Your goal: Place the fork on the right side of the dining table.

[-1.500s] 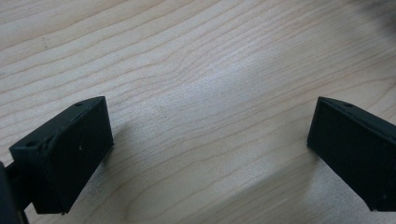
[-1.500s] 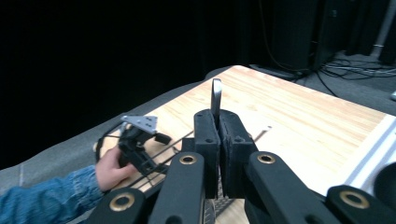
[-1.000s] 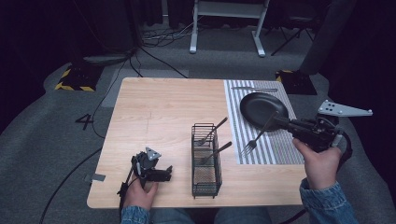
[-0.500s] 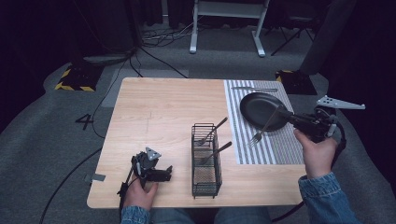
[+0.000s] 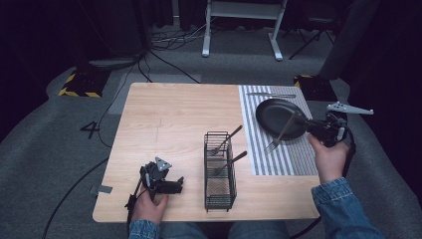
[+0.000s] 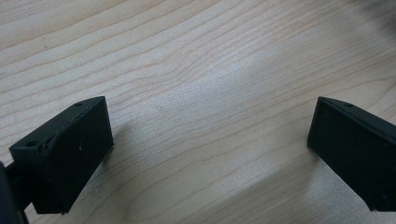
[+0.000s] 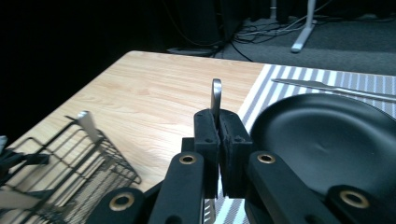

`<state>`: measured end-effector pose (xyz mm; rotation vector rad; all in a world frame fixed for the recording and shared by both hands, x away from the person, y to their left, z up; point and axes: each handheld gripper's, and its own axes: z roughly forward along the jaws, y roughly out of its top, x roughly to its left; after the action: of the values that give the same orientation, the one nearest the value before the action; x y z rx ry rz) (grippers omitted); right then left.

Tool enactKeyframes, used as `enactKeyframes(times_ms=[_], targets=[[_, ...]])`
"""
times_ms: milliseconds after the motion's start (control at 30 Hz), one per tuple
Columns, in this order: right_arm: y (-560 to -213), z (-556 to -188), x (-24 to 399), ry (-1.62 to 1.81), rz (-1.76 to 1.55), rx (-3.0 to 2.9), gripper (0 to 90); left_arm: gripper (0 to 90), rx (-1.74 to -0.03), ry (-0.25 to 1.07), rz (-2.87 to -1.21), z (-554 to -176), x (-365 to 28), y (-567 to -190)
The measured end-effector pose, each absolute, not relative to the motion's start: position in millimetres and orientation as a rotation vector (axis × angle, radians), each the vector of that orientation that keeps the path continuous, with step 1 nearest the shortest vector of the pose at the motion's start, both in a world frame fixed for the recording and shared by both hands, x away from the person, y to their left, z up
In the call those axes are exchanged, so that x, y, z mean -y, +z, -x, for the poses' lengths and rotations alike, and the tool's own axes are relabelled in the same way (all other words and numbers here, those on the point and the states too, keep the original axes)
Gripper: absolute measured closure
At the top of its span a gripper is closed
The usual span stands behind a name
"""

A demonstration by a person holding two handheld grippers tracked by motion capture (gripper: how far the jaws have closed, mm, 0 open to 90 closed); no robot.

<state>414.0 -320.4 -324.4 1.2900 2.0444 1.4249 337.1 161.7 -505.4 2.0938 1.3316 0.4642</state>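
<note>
High view: the right gripper (image 5: 301, 121) pinches a fork (image 5: 279, 134) by its handle, tines hanging low over the striped mat (image 5: 283, 162) beside the black plate (image 5: 274, 110). The left gripper (image 5: 178, 184) rests wide apart on the table (image 5: 169, 114).

Silver fork (image 5: 280, 133) clamped in right tool (image 5: 304, 123), tilted, tines down over striped mat (image 5: 278, 162) beside black plate (image 5: 271, 112).
</note>
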Motion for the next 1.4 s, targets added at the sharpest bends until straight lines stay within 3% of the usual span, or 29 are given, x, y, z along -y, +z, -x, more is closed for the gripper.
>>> enactKeyframes(times_ms=[667,1200,1400], targets=[[-367,-431,316,1.360,-1.372,-2.012,87.1,0.2,-1.332,0.465,-2.094,-337,-162,-505],[-376,-433,311,1.342,-1.397,-2.022,86.5,0.2,-1.331,0.464,-2.094,-337,-162,-505],[-375,-431,318,1.338,-1.414,-2.036,81.6,0.2,-1.331,0.462,-2.093,-337,-162,-506]])
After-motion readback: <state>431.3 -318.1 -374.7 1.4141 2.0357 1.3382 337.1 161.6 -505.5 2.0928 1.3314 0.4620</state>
